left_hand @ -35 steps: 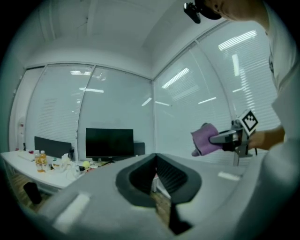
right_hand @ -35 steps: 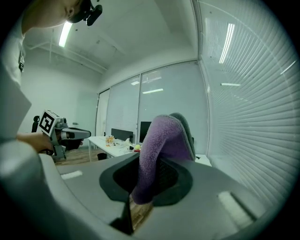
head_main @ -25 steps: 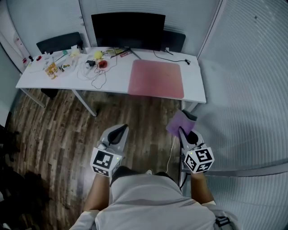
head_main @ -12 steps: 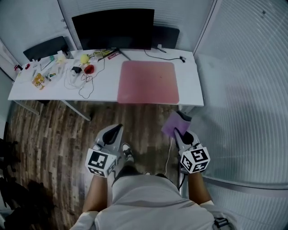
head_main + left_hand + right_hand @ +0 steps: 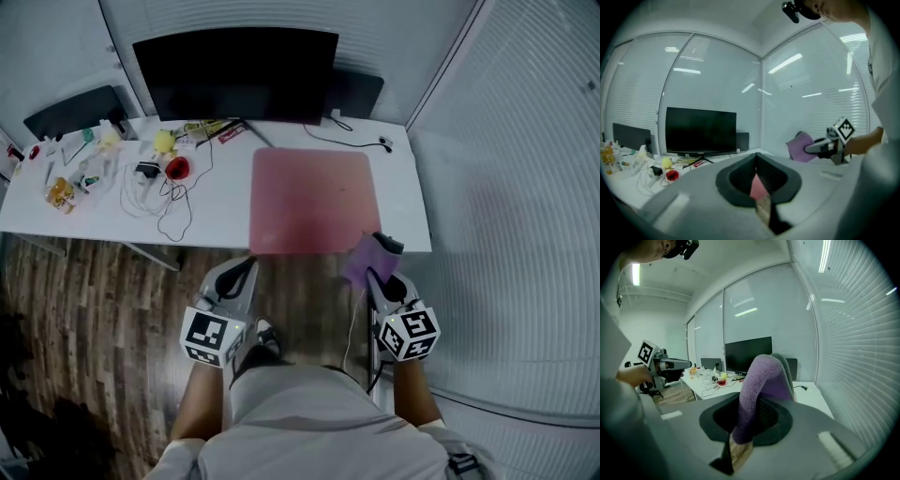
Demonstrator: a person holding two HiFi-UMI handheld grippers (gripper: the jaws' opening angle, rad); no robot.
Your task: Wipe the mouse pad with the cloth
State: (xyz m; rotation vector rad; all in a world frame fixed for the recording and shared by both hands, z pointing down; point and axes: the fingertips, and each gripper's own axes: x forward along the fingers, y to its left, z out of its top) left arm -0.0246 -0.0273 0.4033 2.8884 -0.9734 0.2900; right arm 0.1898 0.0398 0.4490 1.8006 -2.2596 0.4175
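White desk (image 5: 401, 187) in glass-walled corner. Flat pink rectangular mouse pad (image 5: 314, 197) just ahead of right tool (image 5: 375, 274), clamped on purple fleece cloth (image 5: 359, 260). Left tool (image 5: 248, 268) closed, empty.

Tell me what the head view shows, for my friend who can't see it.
From above, a person's right gripper holds a purple cloth near the front edge of a pink mouse pad on a white desk. The left gripper holds nothing. A black monitor stands at the back of the desk.
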